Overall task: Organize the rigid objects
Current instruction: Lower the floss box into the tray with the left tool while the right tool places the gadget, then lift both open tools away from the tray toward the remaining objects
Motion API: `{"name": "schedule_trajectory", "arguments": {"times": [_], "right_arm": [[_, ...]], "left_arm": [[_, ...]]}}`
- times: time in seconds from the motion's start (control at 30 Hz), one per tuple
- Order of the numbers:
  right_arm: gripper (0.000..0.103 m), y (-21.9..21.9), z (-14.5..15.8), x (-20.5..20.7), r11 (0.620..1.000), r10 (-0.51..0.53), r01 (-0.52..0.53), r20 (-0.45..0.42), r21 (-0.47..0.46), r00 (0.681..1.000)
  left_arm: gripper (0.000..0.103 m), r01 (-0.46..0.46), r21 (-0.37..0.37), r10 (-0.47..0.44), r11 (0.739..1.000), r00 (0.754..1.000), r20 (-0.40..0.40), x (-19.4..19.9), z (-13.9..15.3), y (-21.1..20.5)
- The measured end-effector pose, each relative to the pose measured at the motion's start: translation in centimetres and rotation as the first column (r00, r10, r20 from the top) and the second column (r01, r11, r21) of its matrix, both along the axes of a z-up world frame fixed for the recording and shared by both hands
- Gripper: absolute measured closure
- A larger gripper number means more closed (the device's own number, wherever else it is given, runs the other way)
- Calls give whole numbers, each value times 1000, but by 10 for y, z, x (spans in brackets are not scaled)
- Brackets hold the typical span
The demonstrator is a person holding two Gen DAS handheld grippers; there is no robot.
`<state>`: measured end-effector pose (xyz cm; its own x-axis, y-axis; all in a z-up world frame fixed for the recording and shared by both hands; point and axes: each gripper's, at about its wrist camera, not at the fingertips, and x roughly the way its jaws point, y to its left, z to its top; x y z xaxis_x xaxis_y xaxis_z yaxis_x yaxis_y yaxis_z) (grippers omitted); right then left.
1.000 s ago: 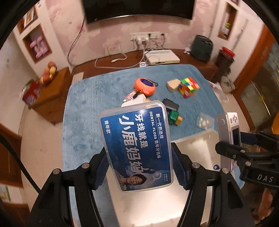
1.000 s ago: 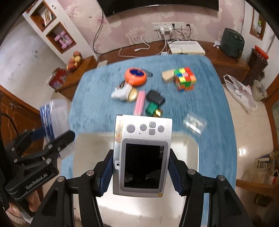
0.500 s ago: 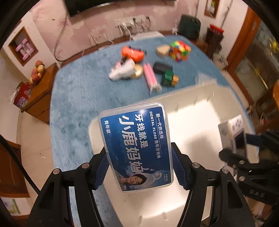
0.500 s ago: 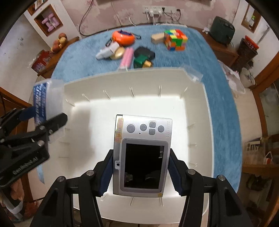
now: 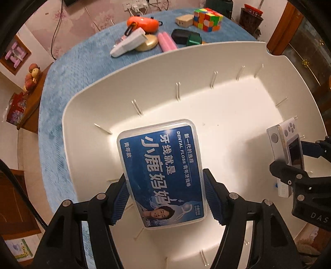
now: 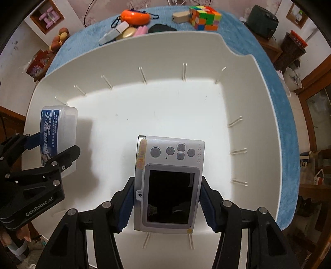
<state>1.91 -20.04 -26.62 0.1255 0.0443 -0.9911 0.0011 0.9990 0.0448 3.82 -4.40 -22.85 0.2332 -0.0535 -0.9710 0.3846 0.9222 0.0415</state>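
Both grippers have sunk into the white bin [image 6: 258,82]: left gripper [image 5: 165,198] clamps the floss box [image 5: 161,171] at nine o'clock, right gripper [image 6: 165,202] clamps the camera [image 6: 168,182] at six. Placing step; next, probably release onto the floor.

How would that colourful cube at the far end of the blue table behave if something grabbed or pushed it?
The puzzle cube looks like hard plastic, so it is probably stiff and light. Its flat faces suggest it would slide on the blue cloth, not roll. Its separate coloured blocks hint that the layers might twist under an off-centre squeeze.
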Motion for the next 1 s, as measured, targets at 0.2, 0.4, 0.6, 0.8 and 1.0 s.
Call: {"name": "schedule_trajectory", "arguments": {"times": [0.2,0.4,0.6,0.8,1.0], "right_arm": [[36,7,-1,-2,1000,26,-26,1,-4,1000],[27,17,20,-7,997,73,-71,60,-41,996],[27,15,40,-7,995,98,-94,92,-40,991],[27,19,66,-1,993,110,-105,136,-48,985],[27,17,92,4,994,105,-100,181,-41,978]], "left_arm": [[20,-25,-32,25,999,1000,-11,0,5,2],[20,-61,-65,57,996,997,-50,2,12,7],[20,-54,-80,56,995,998,28,-4,38,8],[20,-48,-89,58,995,992,109,-1,70,12],[20,-75,-106,92,991,983,157,12,95,23]]}}
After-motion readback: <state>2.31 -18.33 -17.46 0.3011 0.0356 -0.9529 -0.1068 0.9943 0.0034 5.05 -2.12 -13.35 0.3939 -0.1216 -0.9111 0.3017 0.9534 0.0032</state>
